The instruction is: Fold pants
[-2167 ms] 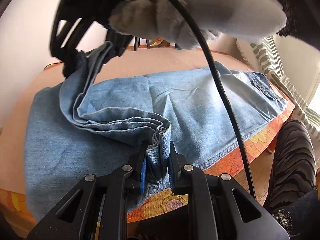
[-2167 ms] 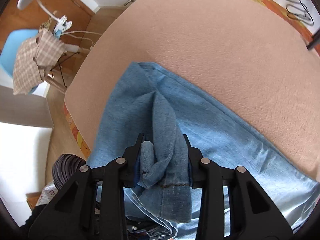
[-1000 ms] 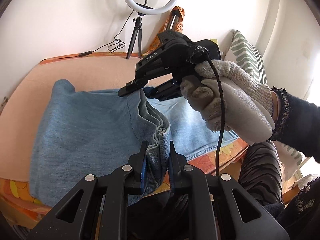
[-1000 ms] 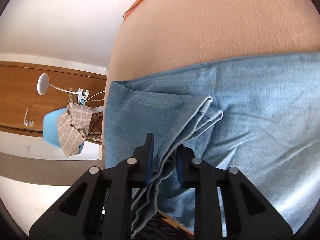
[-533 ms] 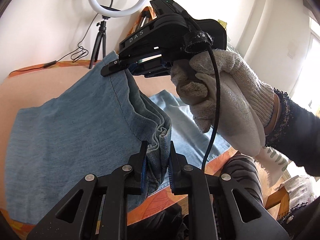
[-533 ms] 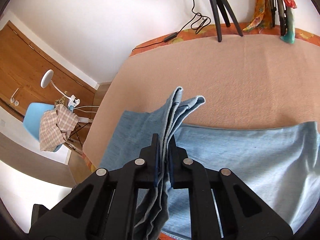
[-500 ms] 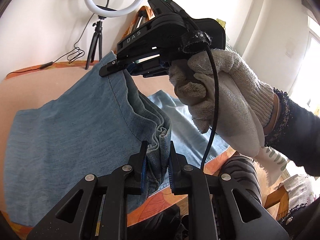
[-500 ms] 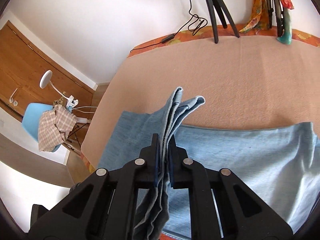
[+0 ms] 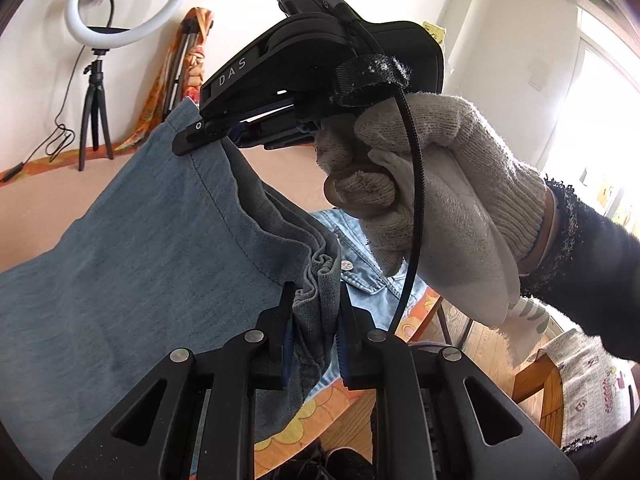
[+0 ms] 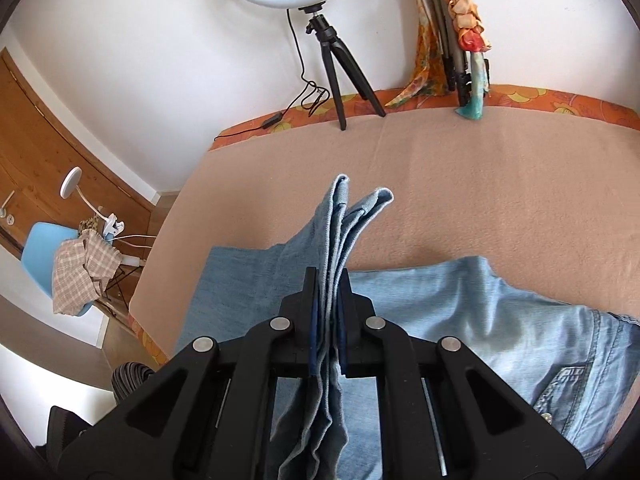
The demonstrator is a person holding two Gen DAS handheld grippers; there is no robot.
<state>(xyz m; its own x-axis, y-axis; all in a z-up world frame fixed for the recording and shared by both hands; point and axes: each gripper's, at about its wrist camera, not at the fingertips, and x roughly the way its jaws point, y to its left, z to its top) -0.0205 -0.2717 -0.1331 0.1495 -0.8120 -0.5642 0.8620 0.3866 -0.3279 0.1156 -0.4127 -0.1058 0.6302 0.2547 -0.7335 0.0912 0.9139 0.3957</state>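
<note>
Light blue denim pants (image 9: 132, 264) lie on a peach blanket over the table; their waist end with a pocket shows at the right of the right wrist view (image 10: 560, 356). My left gripper (image 9: 314, 296) is shut on a bunched hem of the pants. My right gripper (image 10: 329, 280) is shut on the other hem corner, whose layers stick up past the fingers. In the left wrist view the right gripper (image 9: 200, 132), held by a gloved hand (image 9: 432, 184), lifts the leg end high above the table.
A ring light on a black tripod (image 10: 320, 40) stands at the table's far edge beside folded orange fabric (image 10: 456, 28). The blanket (image 10: 500, 184) stretches beyond the pants. A blue chair with checked cloth (image 10: 72, 268) stands left; a wooden chair (image 9: 536, 384) stands right.
Both grippers have lifted the leg hems up off the table and carried them toward the waist end. The right gripper has tilted up from facing the blanket to facing the wall.
</note>
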